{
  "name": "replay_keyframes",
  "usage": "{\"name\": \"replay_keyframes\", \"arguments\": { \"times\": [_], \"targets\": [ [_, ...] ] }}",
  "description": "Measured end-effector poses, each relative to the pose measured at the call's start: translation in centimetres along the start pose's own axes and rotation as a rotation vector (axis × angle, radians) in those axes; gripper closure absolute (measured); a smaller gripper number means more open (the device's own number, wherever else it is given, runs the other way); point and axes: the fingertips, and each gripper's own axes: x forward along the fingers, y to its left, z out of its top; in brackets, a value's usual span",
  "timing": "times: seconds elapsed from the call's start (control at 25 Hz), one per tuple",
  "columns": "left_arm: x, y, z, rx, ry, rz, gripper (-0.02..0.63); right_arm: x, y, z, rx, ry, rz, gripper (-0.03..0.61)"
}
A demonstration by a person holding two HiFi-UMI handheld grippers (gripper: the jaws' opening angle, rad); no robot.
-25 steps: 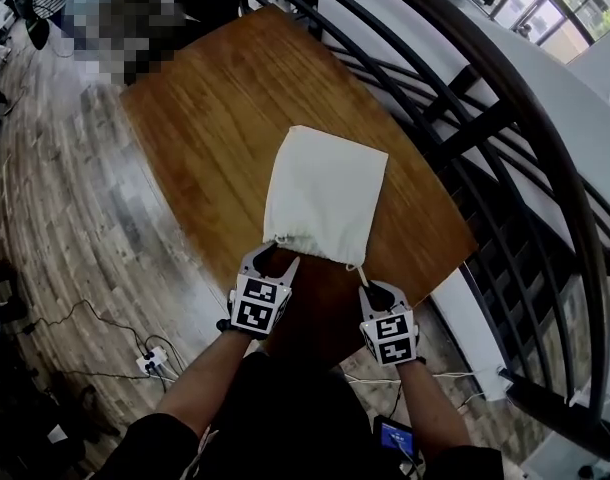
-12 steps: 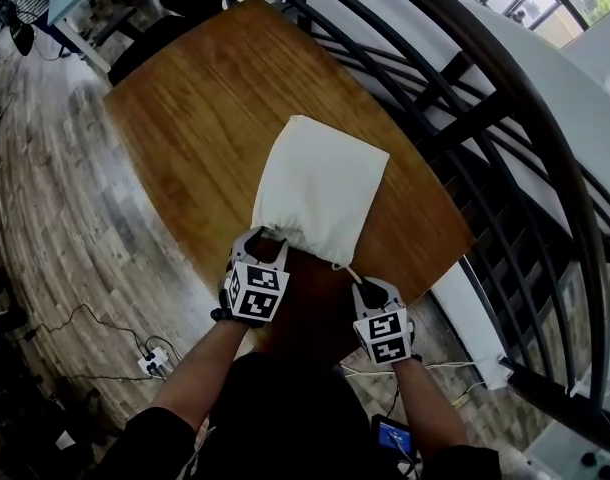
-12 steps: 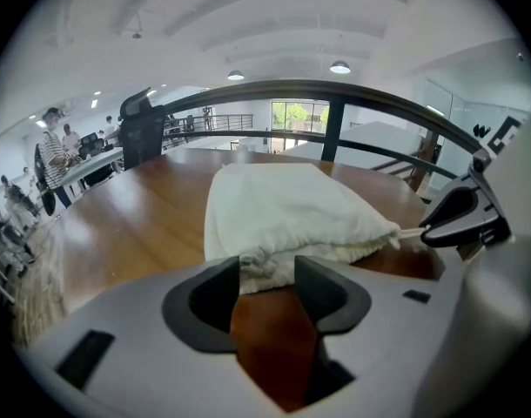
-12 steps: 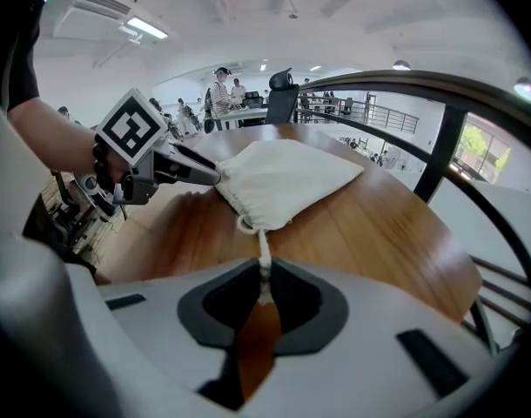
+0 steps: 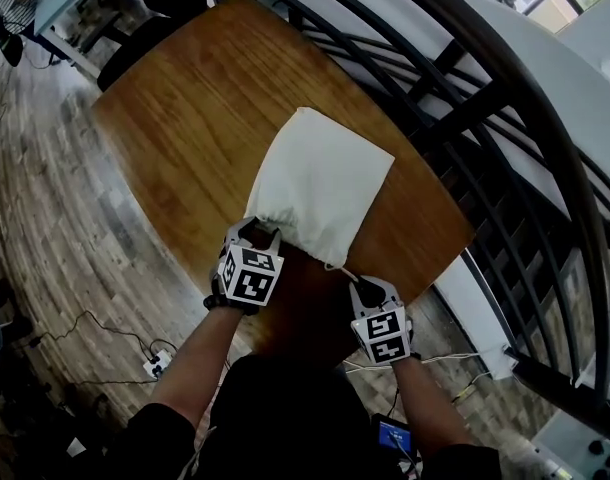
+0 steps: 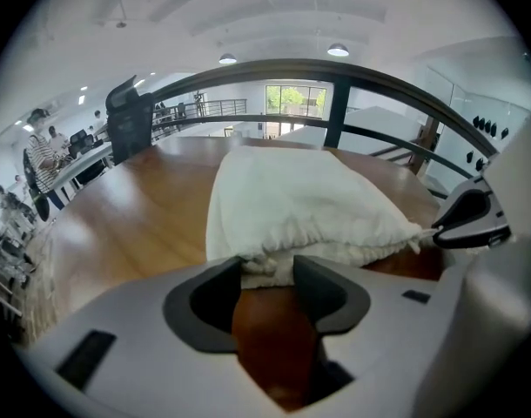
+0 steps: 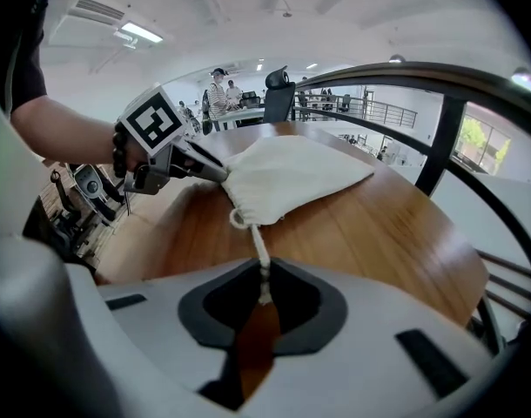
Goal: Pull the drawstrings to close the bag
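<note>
Cream bag, right gripper pinching drawstring

cream cloth drawstring bag lies flat on the brown wooden table, mouth gathered along its near edge; a white cord drawstring runs taut from its near right corner.

bag lies on table, left claw and right claw at its near edge.

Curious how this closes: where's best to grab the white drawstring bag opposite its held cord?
The bunched hem corner of the drawstring bag, coming from the near edge of the wooden table: its mouth faces that way and the gathers stand up.
</note>
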Motion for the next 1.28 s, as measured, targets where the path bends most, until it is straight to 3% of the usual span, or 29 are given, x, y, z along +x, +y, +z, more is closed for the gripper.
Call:
{"name": "replay_keyframes", "arguments": {
  "times": [0.28, 0.48, 0.68, 0.72, 0.76, 1.12, 1.28],
  "targets": [
    [0.9, -0.2, 0.8, -0.021, 0.068, -0.052, 0.46, -0.1, -0.2, -0.5, 0.011, 0.013, -0.004, 0.549],
    [0.9, 0.2, 0.7, -0.097, 0.061, -0.112, 0.487, 0.0, -0.2, -0.6, 0.023, 0.014, -0.008, 0.548],
    [0.6, 0.3, 0.9, -0.228, 0.05, -0.171, 0.525, -0.4, -0.7, -0.3, 0.01, 0.002, -0.026, 0.548],
    [0.4, 0.3, 0.9, -0.231, 0.047, -0.171, 0.537, -0.4, -0.7, -0.2, 0.011, -0.003, -0.029, 0.548],
    [0.2, 0.3, 0.8, -0.225, 0.044, -0.167, 0.589, -0.4, -0.8, -0.3, 0.014, 0.001, -0.032, 0.548],
    [-2.0, -0.1, -1.6, -0.201, 0.03, -0.141, 0.592, -0.5, -1.2, -0.5, 0.02, 0.009, -0.053, 0.548],
    [-3.1, -1.0, -3.2, -0.13, 0.036, -0.125, 0.592, -0.5, -1.6, -0.7, 0.038, 0.012, -0.084, 0.548]
  ]
}}
